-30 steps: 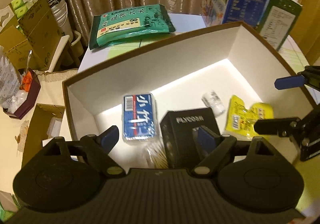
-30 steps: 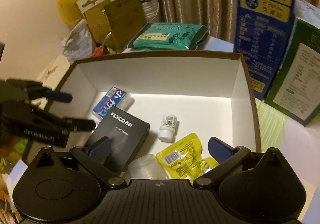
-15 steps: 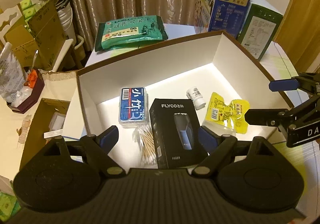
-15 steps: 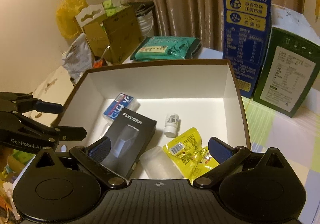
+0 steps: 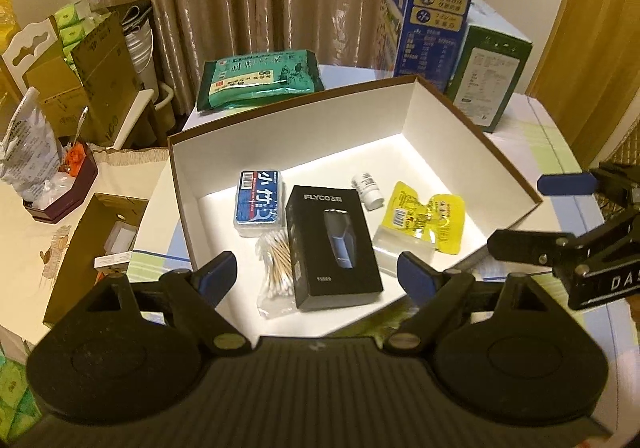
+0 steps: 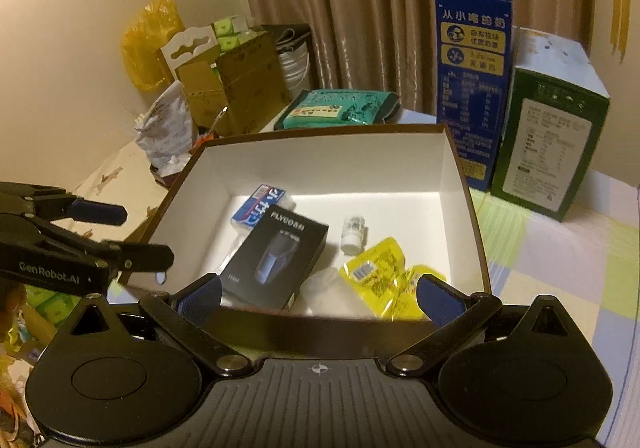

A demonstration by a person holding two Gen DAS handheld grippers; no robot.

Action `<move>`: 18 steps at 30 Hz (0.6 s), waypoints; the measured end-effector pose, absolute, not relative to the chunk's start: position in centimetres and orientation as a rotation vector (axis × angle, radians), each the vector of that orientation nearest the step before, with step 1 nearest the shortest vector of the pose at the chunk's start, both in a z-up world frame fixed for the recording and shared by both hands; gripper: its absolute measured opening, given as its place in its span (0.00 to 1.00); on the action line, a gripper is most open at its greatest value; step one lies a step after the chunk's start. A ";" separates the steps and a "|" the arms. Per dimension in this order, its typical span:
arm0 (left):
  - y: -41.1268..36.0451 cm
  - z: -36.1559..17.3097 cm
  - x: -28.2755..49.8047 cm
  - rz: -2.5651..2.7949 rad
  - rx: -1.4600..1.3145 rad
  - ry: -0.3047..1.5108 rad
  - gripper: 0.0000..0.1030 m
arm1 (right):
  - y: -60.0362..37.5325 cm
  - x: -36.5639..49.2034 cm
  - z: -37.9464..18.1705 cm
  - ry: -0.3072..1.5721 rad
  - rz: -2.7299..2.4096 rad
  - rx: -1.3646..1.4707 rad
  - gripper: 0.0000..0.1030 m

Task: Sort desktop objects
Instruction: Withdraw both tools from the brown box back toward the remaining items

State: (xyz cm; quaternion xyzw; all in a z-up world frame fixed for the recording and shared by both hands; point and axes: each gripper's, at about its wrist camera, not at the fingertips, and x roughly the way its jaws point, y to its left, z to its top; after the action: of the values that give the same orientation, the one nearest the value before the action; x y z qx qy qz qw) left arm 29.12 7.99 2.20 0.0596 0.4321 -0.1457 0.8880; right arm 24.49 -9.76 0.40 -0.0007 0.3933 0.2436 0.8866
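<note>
Item: black shaver box [image 5: 334, 244], long axis near-to-far, ahead of our left gripper [image 5: 316, 274]; right gripper [image 6: 318, 294] farther; both wide, empty.

White-lined brown box [image 5: 472, 135] holds a black carton [image 5: 334, 244], yellow sachet [image 5: 426, 221] and blue-and-white packet [image 5: 259, 201].

In the right wrist view, the black shaver carton [image 6: 275, 260] hides most of the blue-labelled flat pack [image 6: 259, 204] and all but a sliver of the clear bag of cotton swabs [image 5: 276, 272]. The yellow foil sachet [image 6: 390, 275] is blurred, its print unreadable.
</note>
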 end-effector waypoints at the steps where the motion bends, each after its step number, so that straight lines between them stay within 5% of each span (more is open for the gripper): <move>1: 7.9 2.3 28.7 -0.302 0.123 0.891 0.82 | -9.9 24.0 0.3 0.820 0.504 -0.001 0.98; 18: 8.8 -0.3 21.5 -0.291 0.078 0.906 0.82 | -13.1 17.3 -3.8 0.925 0.421 0.050 0.98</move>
State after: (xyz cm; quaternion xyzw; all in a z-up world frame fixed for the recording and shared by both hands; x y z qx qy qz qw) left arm 21.46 8.78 -0.30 0.0374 0.4361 -0.1403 0.8881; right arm 17.26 -13.08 -3.79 0.0241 0.4429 0.2016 0.8733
